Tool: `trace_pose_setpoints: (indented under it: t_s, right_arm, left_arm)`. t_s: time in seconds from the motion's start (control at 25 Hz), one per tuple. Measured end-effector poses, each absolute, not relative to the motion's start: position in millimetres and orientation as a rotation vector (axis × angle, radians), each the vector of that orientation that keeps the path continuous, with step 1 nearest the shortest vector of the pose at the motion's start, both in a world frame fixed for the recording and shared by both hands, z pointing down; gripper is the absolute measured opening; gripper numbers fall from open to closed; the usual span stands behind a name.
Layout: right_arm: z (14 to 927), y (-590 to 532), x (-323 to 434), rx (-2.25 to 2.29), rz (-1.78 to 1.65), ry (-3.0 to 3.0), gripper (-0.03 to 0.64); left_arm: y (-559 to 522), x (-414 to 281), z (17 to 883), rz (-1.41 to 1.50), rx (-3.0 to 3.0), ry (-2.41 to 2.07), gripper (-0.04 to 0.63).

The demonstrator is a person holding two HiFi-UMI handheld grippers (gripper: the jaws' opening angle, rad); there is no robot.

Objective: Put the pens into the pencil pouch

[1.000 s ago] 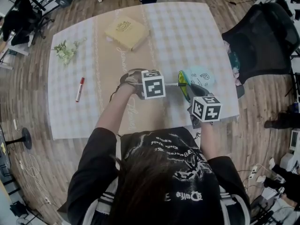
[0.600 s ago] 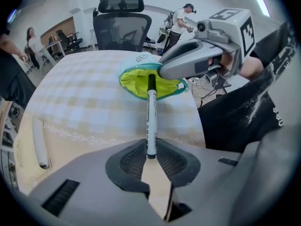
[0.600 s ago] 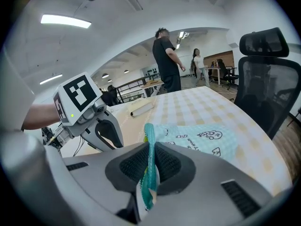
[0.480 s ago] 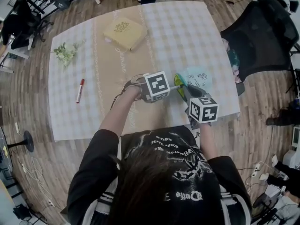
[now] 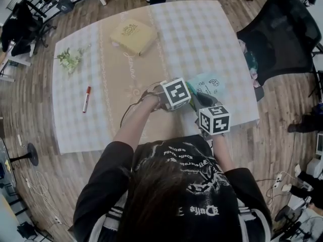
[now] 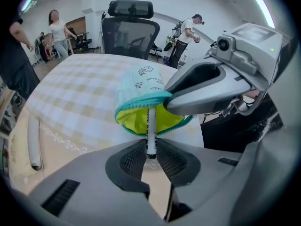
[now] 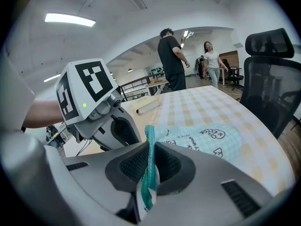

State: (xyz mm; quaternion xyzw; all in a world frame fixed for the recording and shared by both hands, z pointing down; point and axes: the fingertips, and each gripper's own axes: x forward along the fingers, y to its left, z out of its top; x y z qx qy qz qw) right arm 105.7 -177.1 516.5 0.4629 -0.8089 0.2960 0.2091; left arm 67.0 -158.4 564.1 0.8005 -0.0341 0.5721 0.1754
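A light teal pencil pouch (image 5: 208, 84) with small doodles lies near the table's right front edge. My right gripper (image 7: 149, 173) is shut on its teal zipper rim and holds the mouth up, so the yellow-green lining (image 6: 164, 120) shows. My left gripper (image 6: 150, 157) is shut on a white pen (image 6: 151, 128). The pen's far end reaches into the pouch's mouth. In the head view the left gripper (image 5: 187, 97) sits just left of the pouch and the right gripper (image 5: 201, 105) just in front of it. A red marker (image 5: 86, 97) lies apart on the table's left side.
A yellow box (image 5: 135, 35) sits at the back of the checked tablecloth (image 5: 202, 39), and a flower sprig (image 5: 70, 57) at the back left. A black office chair (image 5: 277, 39) stands to the right of the table. People stand beyond the table (image 7: 173, 60).
My left gripper has moved right with the pen and rolled, and the pen's end now reaches the pouch's mouth. My right gripper has shifted a little left with the pouch's rim.
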Motion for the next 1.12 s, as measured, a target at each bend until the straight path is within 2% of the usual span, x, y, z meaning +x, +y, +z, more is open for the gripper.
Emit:
trace_pose_setpoints:
  t_s: [0.24,0.48,1.12]
  right_arm:
    - [517.6,-178.4,99.5,1.266,0.807,-2.25,0.041]
    - [519.4,-173.9,88.9,1.234,0.806,-2.266,0.041]
    - [521.0,-170.4,80.5,1.18,0.804,-2.289,0.041]
  left_arm:
    - [-176.7,73.6,561.7,1.666,2.382,-0.19,0.083]
    - [-177.3,68.5,568.1,1.851,2.402,-0.191,0.083]
    - [-182.1,79.4,570.4,1.74,2.478,-0.246,0.084]
